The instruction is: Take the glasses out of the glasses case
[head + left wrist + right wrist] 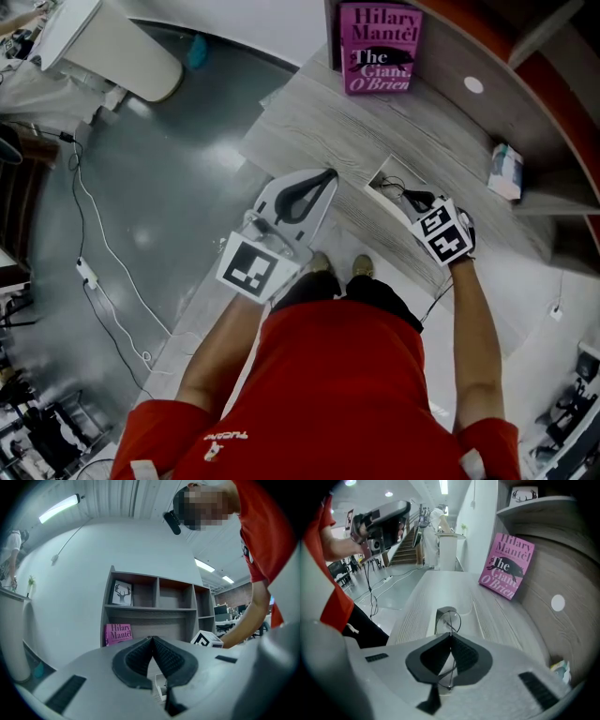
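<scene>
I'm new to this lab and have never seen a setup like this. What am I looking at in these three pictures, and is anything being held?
There is no robot here. A person in a red shirt holds a two-jaw gripper in each hand. The head view comes from a camera on the person's head, looking down. The other two views come from cameras riding on each gripper, looking along its padded jaws. The black-and-white marker cubes are parts of the grippers. On the wooden desk lies a white glasses case, and a pink book stands at the back. The right gripper has its jaws closed on the thin wire-framed glasses, over the case. The left gripper has its jaws together with nothing between them.
</scene>
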`<state>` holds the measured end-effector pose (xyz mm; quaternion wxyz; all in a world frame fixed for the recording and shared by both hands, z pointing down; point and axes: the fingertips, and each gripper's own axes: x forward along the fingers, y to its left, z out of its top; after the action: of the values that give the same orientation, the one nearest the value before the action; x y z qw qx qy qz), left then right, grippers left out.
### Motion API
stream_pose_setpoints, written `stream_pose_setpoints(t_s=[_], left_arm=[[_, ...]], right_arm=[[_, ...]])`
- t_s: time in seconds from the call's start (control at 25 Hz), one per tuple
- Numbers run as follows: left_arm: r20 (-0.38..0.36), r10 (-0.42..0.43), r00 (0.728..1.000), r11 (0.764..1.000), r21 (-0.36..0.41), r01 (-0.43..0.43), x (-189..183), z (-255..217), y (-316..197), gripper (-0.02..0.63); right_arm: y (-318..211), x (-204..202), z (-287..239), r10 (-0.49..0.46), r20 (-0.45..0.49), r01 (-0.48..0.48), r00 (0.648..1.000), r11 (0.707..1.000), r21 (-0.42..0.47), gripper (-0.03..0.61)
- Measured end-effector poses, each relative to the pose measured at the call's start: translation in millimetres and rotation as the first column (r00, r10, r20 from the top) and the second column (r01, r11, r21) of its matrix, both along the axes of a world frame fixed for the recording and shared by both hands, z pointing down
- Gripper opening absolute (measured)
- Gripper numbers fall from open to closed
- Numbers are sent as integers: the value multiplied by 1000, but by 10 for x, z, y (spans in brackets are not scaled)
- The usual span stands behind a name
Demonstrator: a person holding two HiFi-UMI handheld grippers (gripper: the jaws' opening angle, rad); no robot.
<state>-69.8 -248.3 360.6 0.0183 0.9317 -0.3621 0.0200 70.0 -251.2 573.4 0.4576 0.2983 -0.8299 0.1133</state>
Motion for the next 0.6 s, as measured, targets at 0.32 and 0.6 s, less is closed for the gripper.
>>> stream_pose_setpoints(t_s=[0.32,0.6], left_arm=[[-3,12,1000,1000,3,-12,116,5,-16,9],[-1,22,1000,1000,0,-22,193,7,-8,9]], right_arm=[[-41,20,-296,0,21,-3,1000,992,125,11],[-21,-17,-606,11,87,-28,996,982,189,11]])
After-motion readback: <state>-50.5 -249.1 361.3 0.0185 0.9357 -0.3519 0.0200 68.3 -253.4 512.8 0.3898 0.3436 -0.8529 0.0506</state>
